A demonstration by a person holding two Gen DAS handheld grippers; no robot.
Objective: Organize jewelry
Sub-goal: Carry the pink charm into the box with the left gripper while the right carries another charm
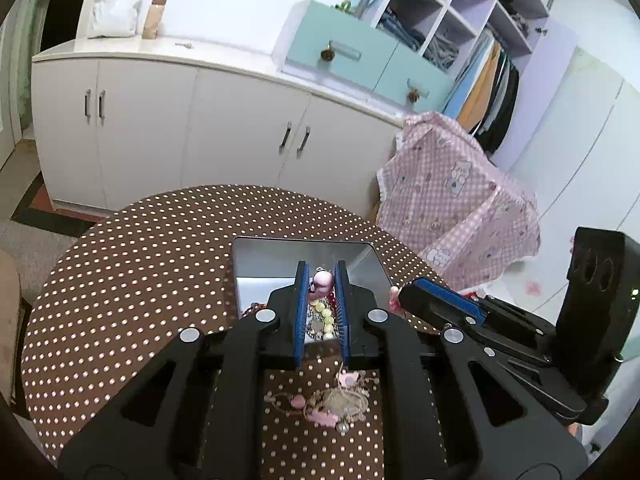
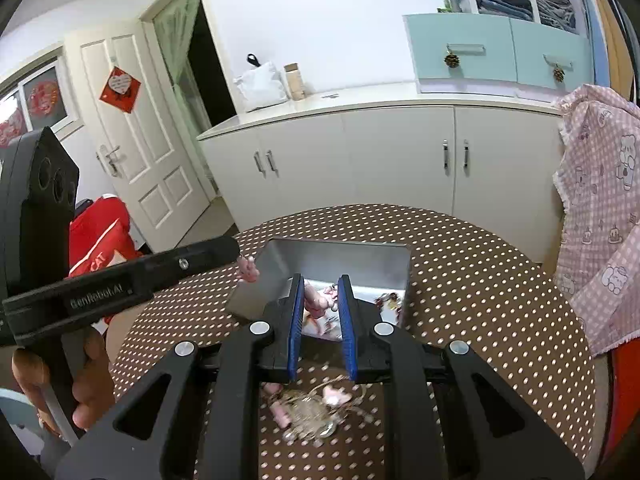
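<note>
An open metal tin (image 1: 304, 250) stands on the round brown polka-dot table (image 1: 140, 280), holding a pale bead bracelet (image 1: 322, 318) and other pieces. My left gripper (image 1: 321, 270) is above the tin, shut on a pink charm (image 1: 322, 284). My right gripper (image 2: 320, 280) is shut on another pink charm (image 2: 316, 300). A tangle of tan cord and pink charms (image 1: 332, 404) dangles beneath both grippers, blurred in the right wrist view, cord tangle (image 2: 312, 412). The grippers are close together, the right gripper (image 1: 402, 294) just right of the left.
A white cabinet (image 1: 180, 128) runs behind the table. A pink checked cloth (image 1: 460, 208) drapes over something at the table's right. A hand (image 2: 80, 380) holds the left gripper's handle. A red bag (image 2: 100, 240) sits by the door at left.
</note>
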